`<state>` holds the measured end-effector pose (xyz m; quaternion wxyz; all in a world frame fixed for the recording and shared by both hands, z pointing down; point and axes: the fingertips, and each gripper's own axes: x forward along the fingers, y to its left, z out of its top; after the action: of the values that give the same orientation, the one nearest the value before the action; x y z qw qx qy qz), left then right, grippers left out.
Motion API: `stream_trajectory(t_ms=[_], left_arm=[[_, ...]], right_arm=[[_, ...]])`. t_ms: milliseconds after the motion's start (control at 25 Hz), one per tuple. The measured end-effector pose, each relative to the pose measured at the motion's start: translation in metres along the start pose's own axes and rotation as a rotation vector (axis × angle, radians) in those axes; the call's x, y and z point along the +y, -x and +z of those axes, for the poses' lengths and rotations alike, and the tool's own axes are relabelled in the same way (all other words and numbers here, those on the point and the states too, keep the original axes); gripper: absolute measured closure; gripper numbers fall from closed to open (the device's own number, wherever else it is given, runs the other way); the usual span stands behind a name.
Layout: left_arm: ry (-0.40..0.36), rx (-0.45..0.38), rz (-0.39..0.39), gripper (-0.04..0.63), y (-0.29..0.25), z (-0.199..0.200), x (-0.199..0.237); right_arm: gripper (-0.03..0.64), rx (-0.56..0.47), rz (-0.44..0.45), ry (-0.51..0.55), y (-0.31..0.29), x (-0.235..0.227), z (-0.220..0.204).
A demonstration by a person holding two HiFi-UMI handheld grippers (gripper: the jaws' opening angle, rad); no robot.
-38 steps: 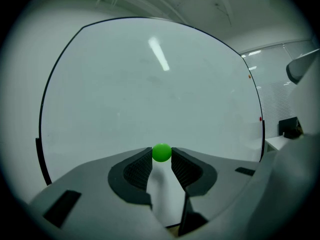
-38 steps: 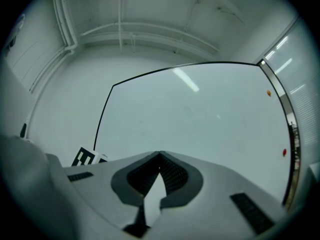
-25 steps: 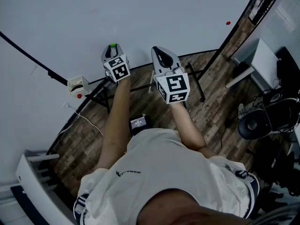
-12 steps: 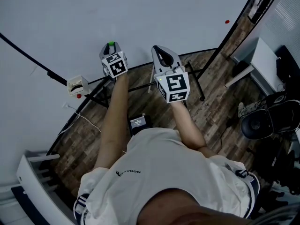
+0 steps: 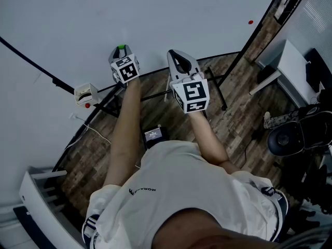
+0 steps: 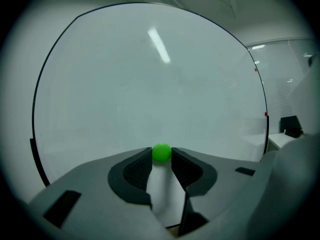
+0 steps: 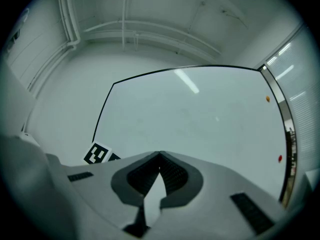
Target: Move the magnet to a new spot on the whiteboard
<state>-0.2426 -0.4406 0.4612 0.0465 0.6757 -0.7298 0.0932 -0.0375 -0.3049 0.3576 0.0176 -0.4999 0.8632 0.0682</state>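
A small green magnet (image 6: 161,153) sits pinched between the tips of my left gripper (image 6: 161,155), whose pads press on both its sides. In the head view that magnet (image 5: 122,47) shows at the nose of the left gripper (image 5: 122,51), close against the lower part of the whiteboard (image 5: 155,19). I cannot tell whether it touches the board. My right gripper (image 5: 174,57) hovers just to the right, near the board's bottom edge. Its jaws are shut (image 7: 160,155) with nothing between them, pointing at the whiteboard (image 7: 200,114).
A red magnet (image 5: 250,22) and an orange magnet (image 7: 267,99) stick near the board's right edge. A small white box (image 5: 86,94) hangs at the lower rim. The board's black stand legs (image 5: 215,90), a white table (image 5: 282,69) and a chair (image 5: 290,136) stand on the wooden floor.
My left gripper has crept a little up and left along the board with the green magnet still in its jaws. The right gripper has barely moved.
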Motion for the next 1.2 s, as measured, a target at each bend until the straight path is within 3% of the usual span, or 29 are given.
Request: stream_trajectory(t_ms=[920,1200], left_arm=[[0.031,0.038,-0.025,0.449,0.002,-0.010,-0.006],[0.047,0.015,-0.026,0.449,0.018,-0.006,-0.010]], right_arm=[[0.603,0.007,0.011,-0.015,0.008,-0.001,-0.001],[0.603,-0.001,0.005,-0.012,0.014,0.001,0.002]])
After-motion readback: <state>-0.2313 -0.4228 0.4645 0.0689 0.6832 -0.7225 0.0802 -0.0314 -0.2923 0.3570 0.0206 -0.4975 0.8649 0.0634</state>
